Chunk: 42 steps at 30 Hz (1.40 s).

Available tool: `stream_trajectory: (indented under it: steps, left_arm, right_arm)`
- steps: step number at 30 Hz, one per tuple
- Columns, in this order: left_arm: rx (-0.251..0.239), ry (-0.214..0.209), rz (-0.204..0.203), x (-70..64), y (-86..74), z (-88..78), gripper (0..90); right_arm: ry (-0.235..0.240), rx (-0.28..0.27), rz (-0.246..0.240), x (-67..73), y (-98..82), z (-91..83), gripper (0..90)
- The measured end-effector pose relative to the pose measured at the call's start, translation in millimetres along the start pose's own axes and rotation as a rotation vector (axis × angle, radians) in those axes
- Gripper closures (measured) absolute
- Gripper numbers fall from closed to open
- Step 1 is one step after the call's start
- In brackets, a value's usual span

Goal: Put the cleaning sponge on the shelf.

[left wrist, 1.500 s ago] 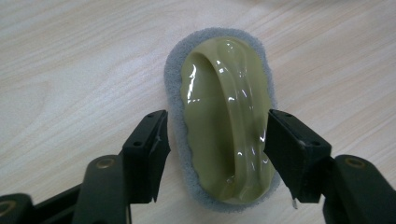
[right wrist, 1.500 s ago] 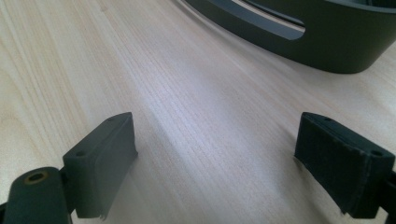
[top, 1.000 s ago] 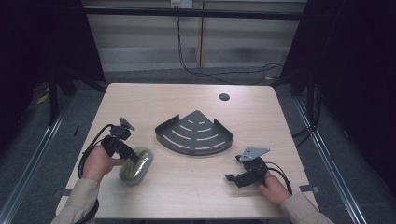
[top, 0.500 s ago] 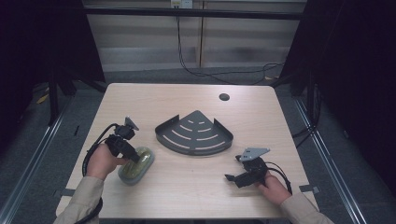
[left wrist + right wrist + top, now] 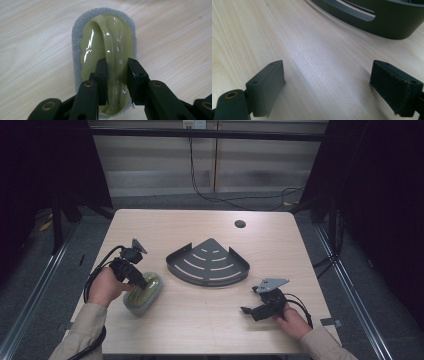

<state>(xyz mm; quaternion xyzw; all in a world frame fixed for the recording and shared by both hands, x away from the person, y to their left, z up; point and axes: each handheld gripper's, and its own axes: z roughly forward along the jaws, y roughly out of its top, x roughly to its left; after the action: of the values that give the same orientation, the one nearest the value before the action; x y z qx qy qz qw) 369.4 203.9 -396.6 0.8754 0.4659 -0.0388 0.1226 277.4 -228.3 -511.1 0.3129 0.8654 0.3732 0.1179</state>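
- On the left side of the table [image 5: 200, 320] lies a scrubber [image 5: 142, 292], a grey pad with a shiny yellow-green top.
- A raised handle [image 5: 113, 50] runs down the middle of that top.
- The left gripper [image 5: 137, 280] comes down on the scrubber from above.
- In the left gripper view, its two black jaws sit on each side of the handle and touch it. They pinch the handle between them.
- The scrubber lies flat on the wood, with its grey edge showing all round the yellow part.
- The left hand [image 5: 102, 287] holds that gripper, and a black cable loops beside the wrist.
- A dark, fan-shaped rack [image 5: 207, 262] sits in the middle of the table. It has a low wall and curved slots in its floor.
- The scrubber is just to the left of the rack and does not touch it.
- The right gripper [image 5: 250, 310] rests low over the table at the right, near the front edge.
- Its jaws are spread wide, with bare wood between them.
- In the right gripper view, the rack's wall [image 5: 372, 17] is ahead of those jaws, well apart from them.
- A small dark hole [image 5: 240, 224] is in the table top behind the rack.
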Motion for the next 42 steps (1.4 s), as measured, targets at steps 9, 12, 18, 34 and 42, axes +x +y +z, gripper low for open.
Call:
stream_trajectory:
  steps: [9,12,18,34,42]
  left_arm:
    - [-0.012,-0.002,0.021,-4.4,9.8,-10.8,72.3]
    - [-0.012,-0.003,0.029,-5.8,13.5,-13.1,72.3]
    - [-0.012,-0.007,0.046,-9.1,20.8,-19.1,72.2]
    - [-0.016,-0.006,0.076,-19.7,42.3,-28.2,72.3]
    - [-0.025,-0.009,0.091,-25.6,54.3,-34.7,72.3]
  right_arm:
    - [-0.001,-0.001,0.002,0.1,0.0,0.1,11.9]
    - [-0.001,-0.001,0.002,0.1,0.0,0.0,11.9]
    - [-0.001,-0.001,0.002,0.1,0.0,0.1,12.0]
    - [-0.002,-0.003,-0.001,-0.1,0.1,0.1,11.9]
    - [-0.001,-0.003,-0.001,-0.1,0.1,0.1,12.0]
